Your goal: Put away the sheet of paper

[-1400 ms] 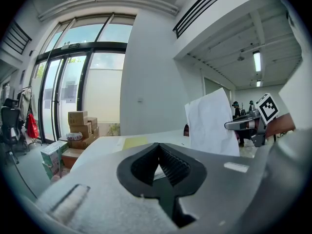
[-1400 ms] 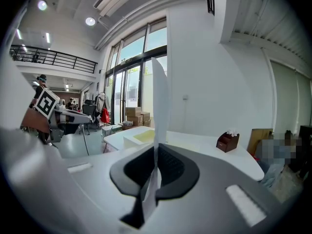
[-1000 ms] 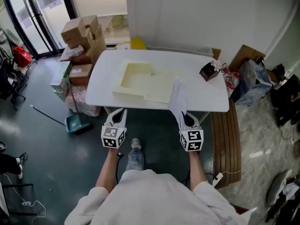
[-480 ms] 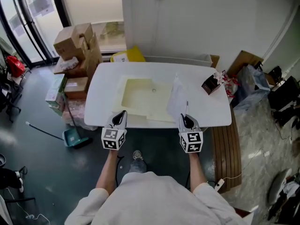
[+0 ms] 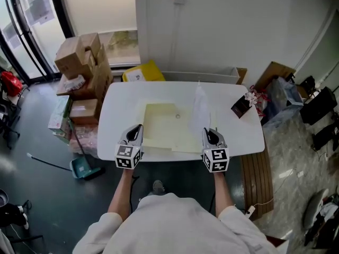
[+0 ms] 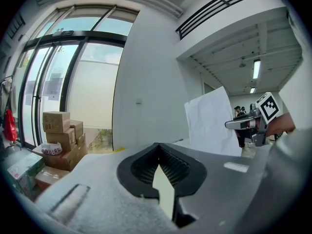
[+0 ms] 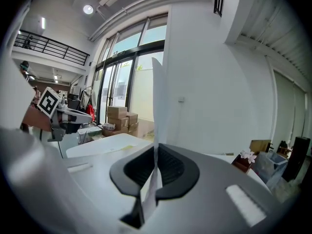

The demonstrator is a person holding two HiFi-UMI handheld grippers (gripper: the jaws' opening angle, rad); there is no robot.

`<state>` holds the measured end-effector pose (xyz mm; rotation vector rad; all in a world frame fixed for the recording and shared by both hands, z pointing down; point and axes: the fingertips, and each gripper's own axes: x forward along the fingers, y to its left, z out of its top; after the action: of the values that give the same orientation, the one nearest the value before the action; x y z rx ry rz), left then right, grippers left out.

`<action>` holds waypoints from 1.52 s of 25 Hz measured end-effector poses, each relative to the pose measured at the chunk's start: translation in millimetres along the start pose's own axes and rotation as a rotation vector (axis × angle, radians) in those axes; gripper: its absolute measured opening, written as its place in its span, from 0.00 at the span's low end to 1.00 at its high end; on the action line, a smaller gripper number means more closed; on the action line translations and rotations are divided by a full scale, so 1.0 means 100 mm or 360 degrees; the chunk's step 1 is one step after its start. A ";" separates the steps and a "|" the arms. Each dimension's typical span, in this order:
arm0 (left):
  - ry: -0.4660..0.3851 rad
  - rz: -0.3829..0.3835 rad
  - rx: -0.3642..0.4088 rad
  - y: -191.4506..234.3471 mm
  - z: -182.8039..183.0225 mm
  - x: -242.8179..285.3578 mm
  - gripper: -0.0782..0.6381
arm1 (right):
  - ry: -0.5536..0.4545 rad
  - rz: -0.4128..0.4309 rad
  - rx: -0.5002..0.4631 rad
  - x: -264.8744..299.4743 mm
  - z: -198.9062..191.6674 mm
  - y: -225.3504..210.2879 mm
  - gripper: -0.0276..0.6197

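**Item:** sheet of paper (image 5: 200,106). It stands upright over the near right part of the white table (image 5: 114,115), rising from your right gripper (image 5: 209,133). It is not yet put away.

**Right gripper:** jaws clamped on the sheet's lower edge, with the paper running edge-on between them.

**Left gripper** (image 5: 138,128): jaws together with nothing in them. You hold it over the table's near edge, left of the sheet.

**Cream folder** (image 5: 164,121): lies open and flat at the table's middle, just beyond your two grippers. It is probably where the sheet goes.

**Other stock:** cardboard boxes (image 5: 79,57) stand left of the table. A small dark box with flowers (image 5: 241,106) sits at the table's right end.

**Change noted:** a second ago both grippers hung short of the table, over the floor. Now they reach its near edge, and the sheet has come along in the same grip.

**Meaning:** the carry looks nearly done. What remains for you is to lay the sheet down into the folder.
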<state>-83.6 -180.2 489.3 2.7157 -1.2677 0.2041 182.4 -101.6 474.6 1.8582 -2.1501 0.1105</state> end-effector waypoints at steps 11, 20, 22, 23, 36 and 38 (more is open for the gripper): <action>0.0012 -0.0002 0.0008 0.50 0.05 0.33 0.12 | -0.0020 -0.0006 -0.0012 0.59 0.20 0.07 0.05; 0.0054 0.0054 -0.0006 0.54 0.00 0.54 0.12 | -0.0039 0.0068 -0.0021 0.84 0.25 -0.04 0.05; 0.0055 0.0081 -0.0009 0.52 0.01 0.57 0.12 | -0.0054 0.0103 -0.0023 0.88 0.29 -0.08 0.05; 0.0056 0.0095 -0.0010 0.50 0.02 0.58 0.12 | -0.0060 0.0122 -0.0025 0.90 0.30 -0.10 0.05; 0.0133 0.0217 -0.0055 0.31 -0.20 0.45 0.12 | -0.0077 0.0301 -0.0035 0.96 0.31 -0.08 0.05; 0.0147 0.0222 -0.0060 0.29 -0.24 0.42 0.12 | -0.0063 0.0320 -0.0035 0.95 0.27 -0.03 0.05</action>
<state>-80.6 -225.3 522.6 2.5561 -1.4197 0.3131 169.4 -199.5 474.0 1.6411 -2.3511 0.0928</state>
